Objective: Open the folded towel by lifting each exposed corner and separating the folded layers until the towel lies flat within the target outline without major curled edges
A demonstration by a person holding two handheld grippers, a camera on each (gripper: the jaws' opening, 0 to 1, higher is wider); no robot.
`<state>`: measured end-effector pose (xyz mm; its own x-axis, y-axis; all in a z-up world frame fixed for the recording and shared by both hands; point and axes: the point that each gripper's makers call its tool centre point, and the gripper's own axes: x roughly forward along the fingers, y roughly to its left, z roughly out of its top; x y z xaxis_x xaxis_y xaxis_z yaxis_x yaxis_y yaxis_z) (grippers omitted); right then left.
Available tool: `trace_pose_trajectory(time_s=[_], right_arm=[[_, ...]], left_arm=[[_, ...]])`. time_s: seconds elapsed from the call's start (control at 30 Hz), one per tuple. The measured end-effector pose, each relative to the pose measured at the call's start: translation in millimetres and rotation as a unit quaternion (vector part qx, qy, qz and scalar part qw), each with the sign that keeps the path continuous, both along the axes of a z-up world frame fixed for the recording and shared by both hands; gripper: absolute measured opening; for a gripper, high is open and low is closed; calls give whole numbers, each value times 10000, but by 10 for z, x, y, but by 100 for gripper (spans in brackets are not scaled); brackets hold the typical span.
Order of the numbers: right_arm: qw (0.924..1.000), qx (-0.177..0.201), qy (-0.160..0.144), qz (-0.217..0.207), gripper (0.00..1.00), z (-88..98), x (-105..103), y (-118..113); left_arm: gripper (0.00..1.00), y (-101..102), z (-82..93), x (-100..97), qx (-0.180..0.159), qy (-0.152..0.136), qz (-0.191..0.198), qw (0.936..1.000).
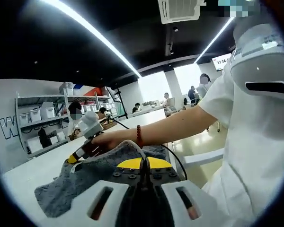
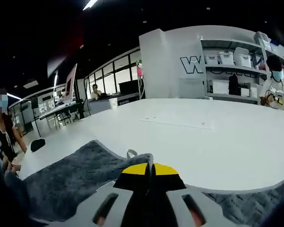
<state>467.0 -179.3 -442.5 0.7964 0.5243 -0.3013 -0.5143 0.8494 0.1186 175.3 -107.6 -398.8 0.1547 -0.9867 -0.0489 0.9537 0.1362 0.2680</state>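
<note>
Grey textured towel [image 1: 85,182] lies bunched on the white table [image 2: 194,142], close to the table's near edge, with a raised fold running across it in the right gripper view. A printed outline is faintly visible further out on the table; the towel is not yet spread within it.

To do this step well, I judge both grips should stay at the towel's edge only, catching one layer each, then draw apart low over the table so the fold opens without dragging the whole cloth.

The left gripper [image 1: 144,172] has its yellow-tipped jaws pressed together, apparently pinching the towel's edge. The right gripper [image 2: 151,171] likewise shows its jaws closed with no gap, a small loop of towel just beyond the tips; it seems clenched on the fabric. In the left gripper view, the person's hand [image 1: 102,142] holds that right gripper over the towel's far side.
</note>
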Motion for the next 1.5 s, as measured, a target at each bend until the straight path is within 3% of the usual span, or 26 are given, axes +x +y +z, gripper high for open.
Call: trace_pose_trajectory(time_s=[0.1, 0.2, 0.4, 0.73, 1.2, 1.5], right_arm=[[10000, 39, -55, -15, 0, 70, -6, 21], [9999, 82, -99, 0, 0, 132, -12, 49], [9996, 11, -275, -23, 0, 244, -14, 102], [9992, 26, -397, 37, 0, 377, -4, 203], [9990, 123, -409, 117, 0, 422, 77, 279], [9987, 195, -440, 180, 0, 500, 309, 327]], left_arm=[[1, 7, 64, -24, -196, 164, -97, 9996], [1, 15, 52, -39, -106, -23, -107, 9999], [1, 56, 98, -29, -323, 484, -168, 9982], [0, 95, 155, -84, -520, 572, -242, 9967], [0, 169, 194, -91, -606, 544, -139, 9966], [0, 223, 228, -83, -698, 539, -56, 9961]])
